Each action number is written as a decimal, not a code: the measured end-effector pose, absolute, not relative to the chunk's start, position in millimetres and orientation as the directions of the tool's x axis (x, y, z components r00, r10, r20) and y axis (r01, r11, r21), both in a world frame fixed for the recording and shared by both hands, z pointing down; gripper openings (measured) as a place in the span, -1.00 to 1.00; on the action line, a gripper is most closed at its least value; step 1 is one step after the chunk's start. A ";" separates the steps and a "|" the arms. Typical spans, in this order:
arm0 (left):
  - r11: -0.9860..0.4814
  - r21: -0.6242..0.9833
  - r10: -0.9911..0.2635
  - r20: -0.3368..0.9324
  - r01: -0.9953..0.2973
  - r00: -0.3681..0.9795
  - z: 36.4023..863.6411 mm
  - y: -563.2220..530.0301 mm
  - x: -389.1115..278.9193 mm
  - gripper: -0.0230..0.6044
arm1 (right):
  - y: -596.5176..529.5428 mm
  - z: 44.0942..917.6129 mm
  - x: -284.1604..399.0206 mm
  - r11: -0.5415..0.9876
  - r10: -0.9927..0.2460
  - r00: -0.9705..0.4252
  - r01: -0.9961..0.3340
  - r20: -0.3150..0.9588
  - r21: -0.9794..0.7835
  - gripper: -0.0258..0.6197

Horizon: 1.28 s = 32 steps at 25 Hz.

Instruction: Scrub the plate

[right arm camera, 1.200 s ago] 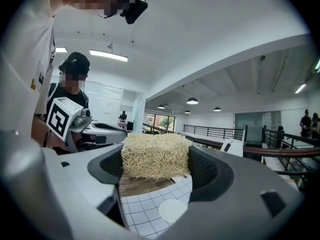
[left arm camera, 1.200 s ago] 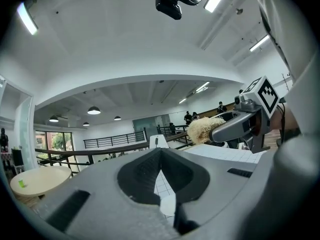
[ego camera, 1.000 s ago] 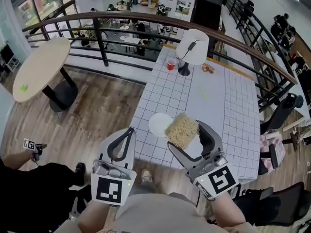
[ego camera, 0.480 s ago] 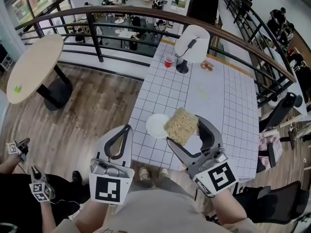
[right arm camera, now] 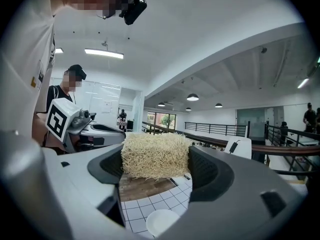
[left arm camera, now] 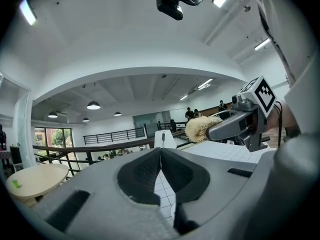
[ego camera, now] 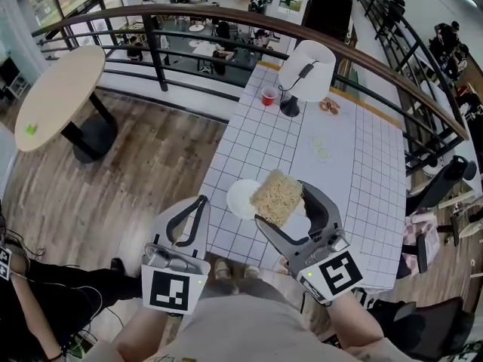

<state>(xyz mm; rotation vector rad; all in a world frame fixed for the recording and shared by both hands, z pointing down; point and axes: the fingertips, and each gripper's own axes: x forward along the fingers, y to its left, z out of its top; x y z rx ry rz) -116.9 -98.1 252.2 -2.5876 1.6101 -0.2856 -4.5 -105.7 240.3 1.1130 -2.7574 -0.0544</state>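
Left gripper [ego camera: 201,201]: held at the near left, over the wooden floor [ego camera: 151,164] just left of the desk [ego camera: 343,164]; its own view [left arm camera: 161,152] shows the jaws clenched, pad against pad, with nothing between them.

Plate [ego camera: 240,197]: white, round, flat on the desk close to its near left corner; in the right gripper view it lies low in the frame [right arm camera: 159,222], below the jaws and apart from them.

Scrub pad [ego camera: 278,196]: a straw-coloured fibrous block, grasped by its two opposite sides; in the head view it overlaps the right edge of the plate; the right gripper view shows the scrub pad [right arm camera: 156,155] raised above the plate, not touching it.

Right gripper [ego camera: 282,204]: held over the near edge of the desk, just right of the left gripper; the jaws are closed on the scrub pad, one pad on each side of it [right arm camera: 156,160].

Desk: white top with a grid of dark lines, running from near to far.

Far end of the desk: a red cup [ego camera: 269,97] stands just left of a white lamp [ego camera: 306,70]; a dark curved railing [ego camera: 226,25] passes behind both.
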 end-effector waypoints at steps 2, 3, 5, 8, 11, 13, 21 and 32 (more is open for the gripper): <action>-0.432 -0.182 -0.901 0.123 -0.883 0.416 256.7 -102.0 -117.4 -0.88 | -110.1 246.8 -4.5 0.731 -0.680 -0.718 -0.680 0.149 0.056 0.23; -0.428 -0.182 -0.903 0.132 -0.885 0.410 260.3 -104.8 -117.2 -0.88 | -112.5 249.7 -4.8 0.736 -0.672 -0.725 -0.676 0.151 0.032 0.23; -0.430 -0.173 -0.900 0.156 -0.886 0.406 270.0 -113.3 -115.2 -0.88 | -119.2 255.8 -5.5 0.742 -0.664 -0.731 -0.670 0.159 0.015 0.23; -0.439 -0.179 -0.891 0.217 -0.880 0.400 292.6 -130.4 -111.4 -0.88 | -133.7 272.1 -6.0 0.744 -0.660 -0.728 -0.668 0.186 0.024 0.23; -0.457 -0.215 -0.879 0.259 -0.863 0.401 318.5 -149.5 -109.7 -0.88 | -149.9 295.5 -8.4 0.744 -0.657 -0.719 -0.666 0.225 0.044 0.23; -0.474 -0.202 -0.864 0.296 -0.857 0.408 338.7 -161.4 -107.7 -0.88 | -160.5 314.0 -11.9 0.750 -0.651 -0.715 -0.657 0.256 0.074 0.23; -0.494 0.037 -0.748 0.490 -0.868 0.447 453.7 -195.0 -99.7 -0.88 | -198.8 420.1 -21.2 0.766 -0.598 -0.694 -0.642 0.402 0.031 0.23; -0.480 0.226 -0.541 0.684 -0.848 0.489 597.0 -211.6 -82.0 -0.88 | -222.6 570.8 -24.5 0.779 -0.521 -0.660 -0.627 0.542 -0.015 0.23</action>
